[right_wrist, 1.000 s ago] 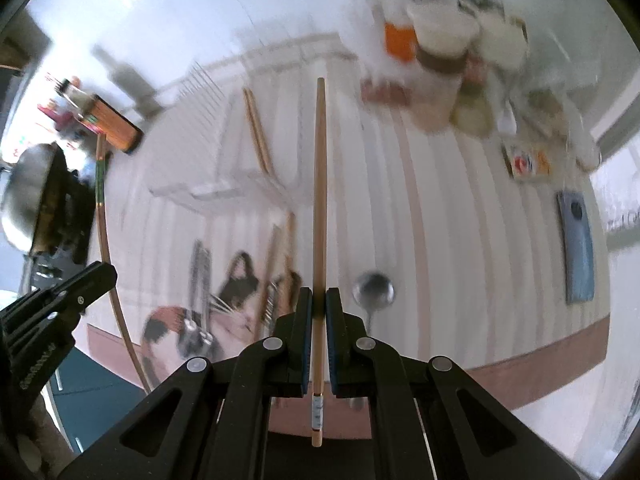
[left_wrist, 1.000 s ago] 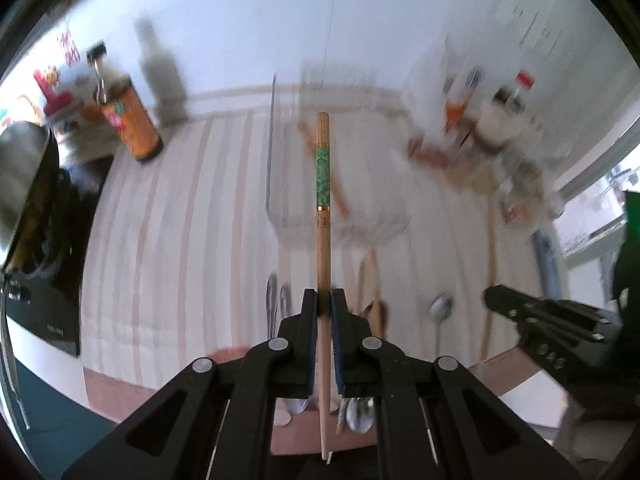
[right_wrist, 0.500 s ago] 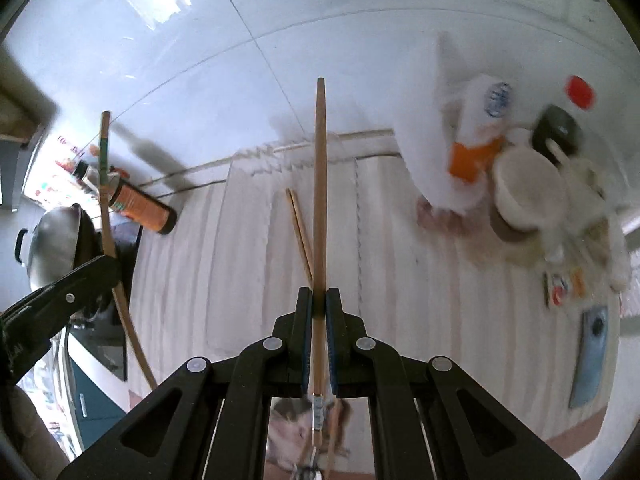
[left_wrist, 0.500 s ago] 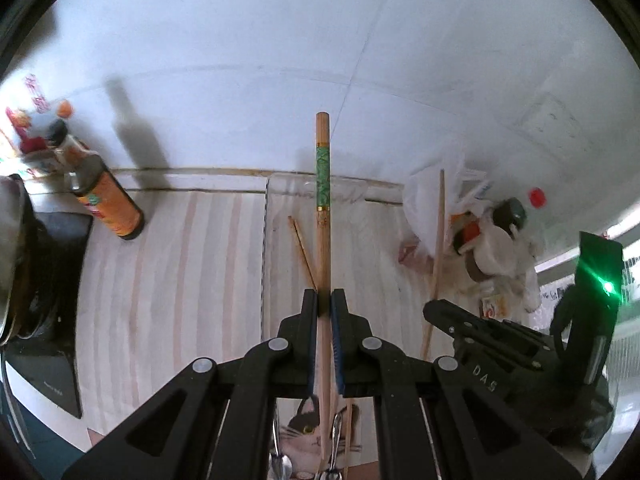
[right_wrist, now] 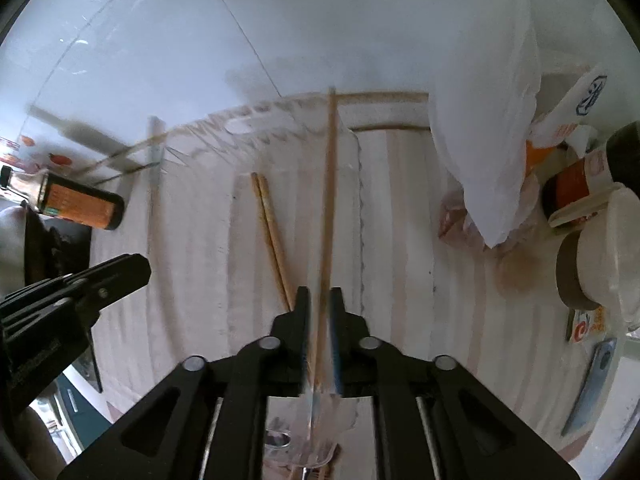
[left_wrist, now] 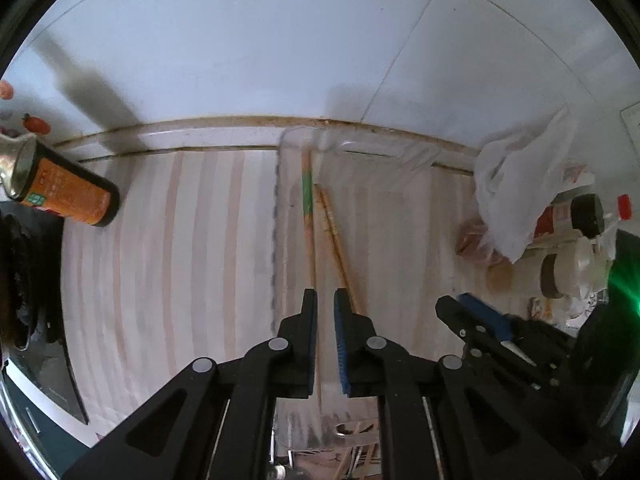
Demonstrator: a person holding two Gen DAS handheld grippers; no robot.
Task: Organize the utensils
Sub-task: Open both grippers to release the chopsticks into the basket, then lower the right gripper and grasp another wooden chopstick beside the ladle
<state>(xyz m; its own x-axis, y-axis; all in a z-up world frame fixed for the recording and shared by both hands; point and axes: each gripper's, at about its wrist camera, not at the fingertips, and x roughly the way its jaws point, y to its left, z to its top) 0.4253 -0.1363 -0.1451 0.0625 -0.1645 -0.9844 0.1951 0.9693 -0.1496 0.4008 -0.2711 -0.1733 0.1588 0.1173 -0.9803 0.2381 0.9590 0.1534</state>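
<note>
In the left wrist view my left gripper (left_wrist: 325, 300) is open and empty over a clear plastic tray (left_wrist: 360, 148). A chopstick with a green band (left_wrist: 307, 200) lies in the tray beside a pair of plain chopsticks (left_wrist: 334, 232). My right gripper (left_wrist: 456, 312) shows at the right. In the right wrist view my right gripper (right_wrist: 319, 300) has its jaws slightly apart with a long plain wooden chopstick (right_wrist: 329, 200) between them, over the tray (right_wrist: 356, 148). The plain pair (right_wrist: 272, 236) lies left of it. My left gripper (right_wrist: 132, 268) shows at the left.
An orange-labelled bottle (left_wrist: 64, 190) stands at the left by a dark stove (left_wrist: 24, 280). A white plastic bag (left_wrist: 516, 184), jars (left_wrist: 584, 216) and cups (right_wrist: 600, 248) crowd the right. More utensils (left_wrist: 352, 452) lie below the tray. The tiled wall is just behind.
Both grippers moved forward and down over the tray. My left gripper opened and the green-banded chopstick now lies in the tray. My right gripper's jaws have loosened around its chopstick.
</note>
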